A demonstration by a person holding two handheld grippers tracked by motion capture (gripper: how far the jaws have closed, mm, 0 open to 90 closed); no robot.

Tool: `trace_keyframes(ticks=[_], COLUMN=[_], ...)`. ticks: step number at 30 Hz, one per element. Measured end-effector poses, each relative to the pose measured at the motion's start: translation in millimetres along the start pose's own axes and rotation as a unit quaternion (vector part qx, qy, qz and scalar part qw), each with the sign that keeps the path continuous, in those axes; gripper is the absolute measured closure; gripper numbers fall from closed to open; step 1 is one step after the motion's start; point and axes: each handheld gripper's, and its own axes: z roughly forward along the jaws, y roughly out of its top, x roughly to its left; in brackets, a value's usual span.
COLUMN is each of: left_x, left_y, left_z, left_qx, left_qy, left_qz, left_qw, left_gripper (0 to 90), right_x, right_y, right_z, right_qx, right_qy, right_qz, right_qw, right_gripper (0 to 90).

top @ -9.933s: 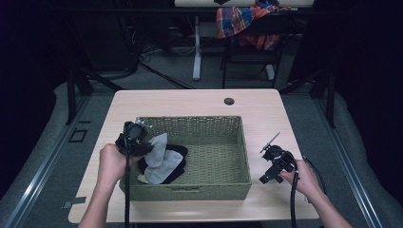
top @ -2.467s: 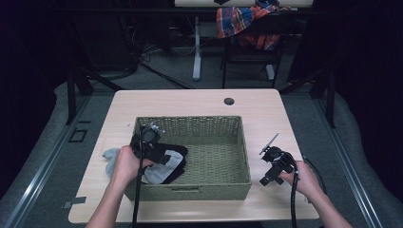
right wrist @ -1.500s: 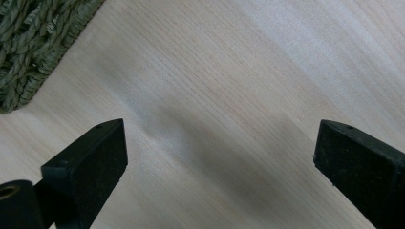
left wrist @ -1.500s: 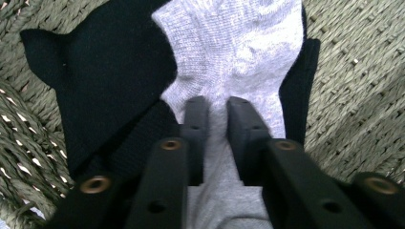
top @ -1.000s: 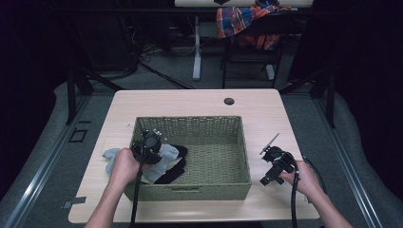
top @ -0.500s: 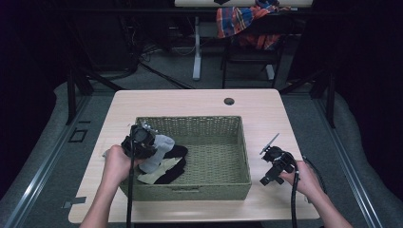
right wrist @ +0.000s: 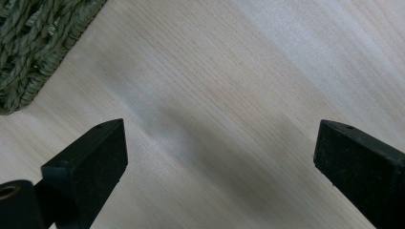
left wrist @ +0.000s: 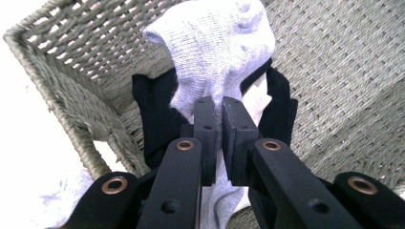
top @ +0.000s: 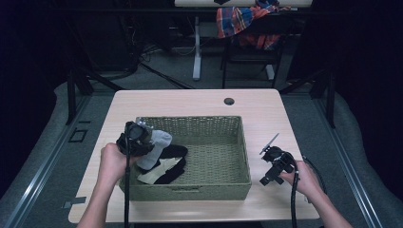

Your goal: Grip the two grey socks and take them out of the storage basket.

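We see the left claw (top: pixel 139 135) pinching a light grey sock (left wrist: pixel 215 52), its jaws pressed together on the fabric above the left end of the woven basket (top: pixel 228 180). Half a second ago the sock sat a little lower against the dark pieces; now we find it lifted slightly, hanging from the claw and draping toward a black sock (top: pixel 173 152) and a cream piece (top: pixel 157 171) that lie on the basket floor. Compared with one second ago, the claw has shifted back toward the basket's left wall and risen. The right claw (top: pixel 269 173) rests on the bench (top: pixel 190 102) to the right of the basket, its jaws spread wide over bare wood, and we see it where it was in the earlier frames.
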Motion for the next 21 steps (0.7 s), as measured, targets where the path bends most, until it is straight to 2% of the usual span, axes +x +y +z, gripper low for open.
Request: trace_keyframes(ticks=[10,17,18,19,20,21], left_x=[3.2,4.8,5.6,5.9,7.4,7.4], left_y=[1.0,2.2,2.4,2.4,1.8,1.8], left_z=[-17.7,-22.8,-24.5,-25.7,-28.6,-28.6], left_qx=[-0.022,-0.031,-0.032,-0.035,-0.039,-0.039], left_qy=[0.004,0.009,0.008,0.010,0.010,0.010], left_qz=[-0.005,-0.009,-0.009,-0.012,-0.015,-0.015], left_qw=[0.9997,0.9994,0.9994,0.9993,0.9991,0.9991], left_gripper=[85.8,85.8,85.8,85.8,85.8,85.8], right_x=[-0.1,-1.5,1.3,1.3,0.2,0.2], right_y=[0.2,-0.1,-3.1,-3.1,-1.9,-1.9], right_z=[0.0,0.1,6.0,6.0,3.3,3.3], right_qx=[0.000,0.002,-0.036,-0.036,-0.018,-0.018], right_qy=[-0.002,-0.003,0.002,0.002,0.002,0.002], right_qz=[-0.001,-0.003,0.025,0.025,0.014,0.014], right_qw=[1.0000,1.0000,0.9990,0.9990,0.9997,0.9997], right_gripper=[3.7,3.8,3.7,3.7,3.8,3.8])
